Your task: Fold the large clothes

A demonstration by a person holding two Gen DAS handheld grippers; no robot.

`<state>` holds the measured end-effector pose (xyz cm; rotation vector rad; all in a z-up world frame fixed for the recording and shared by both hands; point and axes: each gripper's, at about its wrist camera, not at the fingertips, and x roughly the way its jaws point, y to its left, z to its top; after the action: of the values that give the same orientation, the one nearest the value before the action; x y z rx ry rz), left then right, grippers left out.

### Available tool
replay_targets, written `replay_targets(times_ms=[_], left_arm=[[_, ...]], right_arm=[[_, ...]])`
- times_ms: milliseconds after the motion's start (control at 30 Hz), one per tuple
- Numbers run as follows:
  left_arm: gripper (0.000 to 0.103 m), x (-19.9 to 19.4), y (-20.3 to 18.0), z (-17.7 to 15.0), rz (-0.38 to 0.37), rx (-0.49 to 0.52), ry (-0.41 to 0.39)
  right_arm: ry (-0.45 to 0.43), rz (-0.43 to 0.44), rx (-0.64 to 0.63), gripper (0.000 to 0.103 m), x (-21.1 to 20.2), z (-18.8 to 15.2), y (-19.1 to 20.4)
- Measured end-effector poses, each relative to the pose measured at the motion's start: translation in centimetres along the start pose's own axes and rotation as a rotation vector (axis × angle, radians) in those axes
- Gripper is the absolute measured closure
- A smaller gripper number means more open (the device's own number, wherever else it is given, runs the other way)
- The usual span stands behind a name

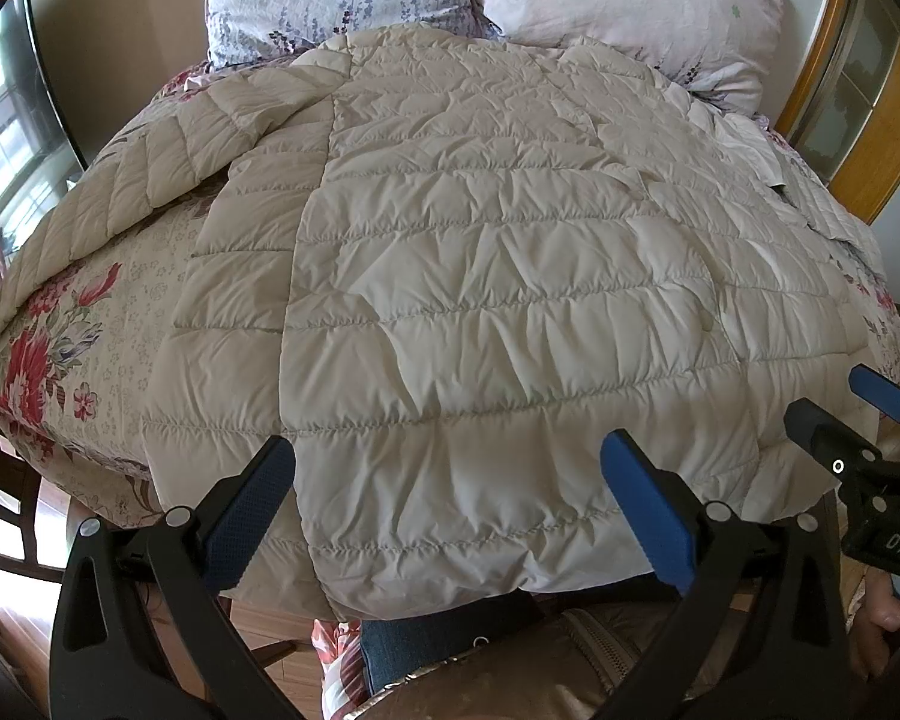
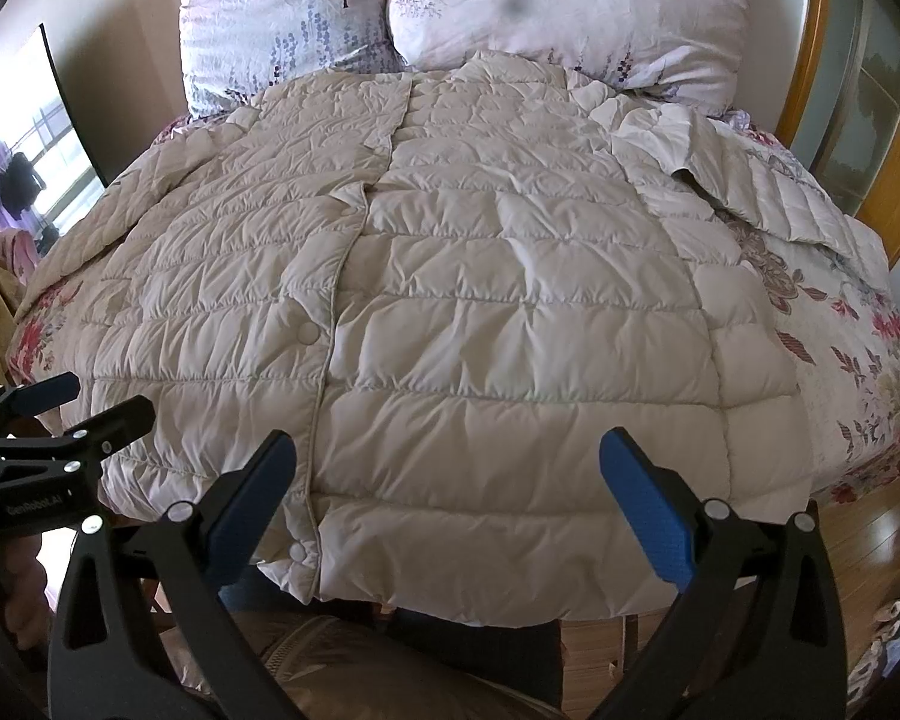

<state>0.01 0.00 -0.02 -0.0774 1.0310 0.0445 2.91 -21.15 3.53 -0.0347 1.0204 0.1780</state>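
Note:
A large cream quilted down coat [image 1: 480,276] lies spread flat on the bed, hem at the near edge, collar by the pillows. Its snap-button front placket [image 2: 324,360] runs down the middle. One sleeve [image 1: 132,180] stretches out to the left and the other sleeve [image 2: 768,192] lies crumpled at the right. My left gripper [image 1: 450,504] is open and empty above the hem. My right gripper [image 2: 450,504] is open and empty above the hem, further right. Each gripper shows in the other's view, the right gripper [image 1: 840,402] and the left gripper [image 2: 90,402], both open.
The bed has a floral cover [image 1: 60,348], also seen at the right [image 2: 858,372]. Two floral pillows [image 2: 282,18] [image 2: 570,6] lean at the head. A wooden headboard [image 1: 858,120] stands at the right. A window [image 1: 6,138] is at the left. My legs [image 1: 480,660] are at the bed's foot.

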Motion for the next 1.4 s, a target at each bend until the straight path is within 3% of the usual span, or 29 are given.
replay_targets(times_ms=[1400], left_arm=[[0.001, 0.01, 0.02, 0.00, 0.004, 0.000, 0.003]], right_arm=[[-0.004, 0.014, 0.009, 0.002, 0.21, -0.06, 0.15]])
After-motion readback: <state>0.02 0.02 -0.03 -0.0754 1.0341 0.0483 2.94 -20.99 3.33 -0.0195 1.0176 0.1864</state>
